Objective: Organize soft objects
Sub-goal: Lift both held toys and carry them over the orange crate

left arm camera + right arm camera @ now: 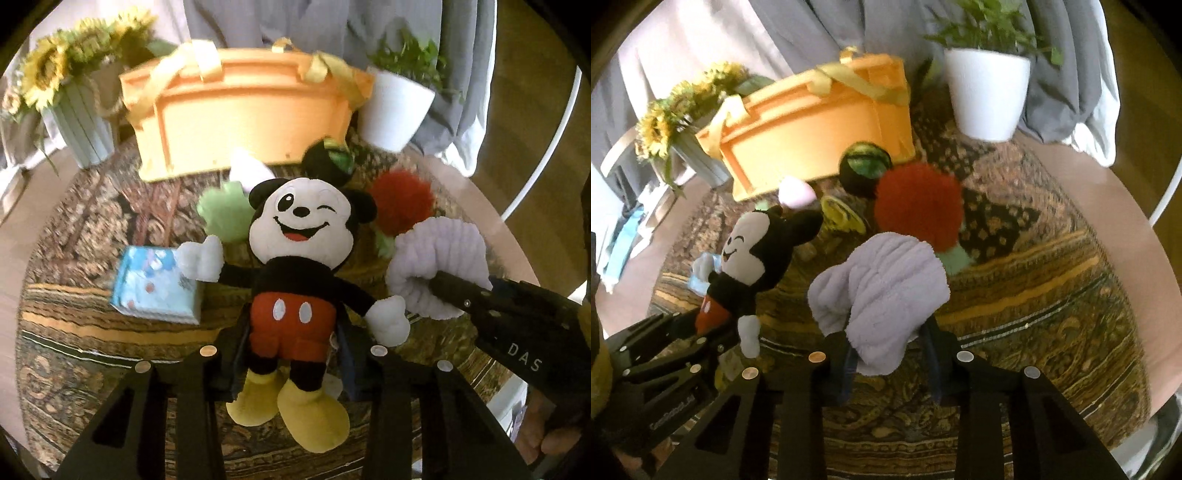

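My left gripper (291, 354) is shut on a Mickey Mouse plush (299, 258) at its red shorts and holds it above the patterned cloth; the plush also shows in the right wrist view (750, 258). My right gripper (890, 350) is shut on a fluffy lavender cloth (882, 288), which also shows in the left wrist view (436, 254). An orange basket (240, 110) with yellow handles stands at the back of the table, also in the right wrist view (816, 125). A red fuzzy plush (919, 203), a green plush (225, 214) and a dark watermelon ball (864, 166) lie in front of it.
A light blue tissue pack (159, 288) lies left of Mickey. A white plant pot (986, 96) stands right of the basket, and a sunflower vase (77, 122) left of it. A patterned cloth (1034, 295) covers the round table. A grey curtain hangs behind.
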A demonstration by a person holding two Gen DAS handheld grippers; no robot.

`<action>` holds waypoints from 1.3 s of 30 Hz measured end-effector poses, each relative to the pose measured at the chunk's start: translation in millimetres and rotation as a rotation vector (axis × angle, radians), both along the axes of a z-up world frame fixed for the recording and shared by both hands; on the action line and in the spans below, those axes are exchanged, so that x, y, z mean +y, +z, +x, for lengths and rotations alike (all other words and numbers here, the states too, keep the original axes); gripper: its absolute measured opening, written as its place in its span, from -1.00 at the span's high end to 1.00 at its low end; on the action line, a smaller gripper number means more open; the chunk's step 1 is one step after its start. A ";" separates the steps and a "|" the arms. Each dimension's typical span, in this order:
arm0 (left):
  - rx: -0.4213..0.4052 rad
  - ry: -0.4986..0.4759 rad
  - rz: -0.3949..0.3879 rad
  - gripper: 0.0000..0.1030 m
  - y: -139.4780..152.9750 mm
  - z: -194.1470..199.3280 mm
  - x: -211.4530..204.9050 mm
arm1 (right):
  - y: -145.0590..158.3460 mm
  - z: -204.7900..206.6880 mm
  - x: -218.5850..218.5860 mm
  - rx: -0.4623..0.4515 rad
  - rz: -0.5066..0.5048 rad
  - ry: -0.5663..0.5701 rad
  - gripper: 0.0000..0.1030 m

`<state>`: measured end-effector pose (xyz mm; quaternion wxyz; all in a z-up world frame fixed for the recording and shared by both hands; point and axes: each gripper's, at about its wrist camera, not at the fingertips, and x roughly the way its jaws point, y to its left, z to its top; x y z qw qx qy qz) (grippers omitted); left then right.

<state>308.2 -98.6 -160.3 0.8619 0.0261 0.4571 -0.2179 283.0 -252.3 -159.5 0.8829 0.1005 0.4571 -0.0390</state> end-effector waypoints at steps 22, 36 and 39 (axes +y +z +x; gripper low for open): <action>-0.341 0.102 0.003 0.23 112.7 27.8 13.1 | 116.4 39.5 14.4 -0.347 -0.080 0.099 0.37; -0.469 0.135 0.013 0.23 146.1 72.4 12.6 | 154.0 92.7 16.2 -0.481 -0.087 0.140 0.37; -0.495 0.128 0.043 0.22 147.1 87.8 11.0 | 156.2 106.4 15.6 -0.496 -0.093 0.146 0.37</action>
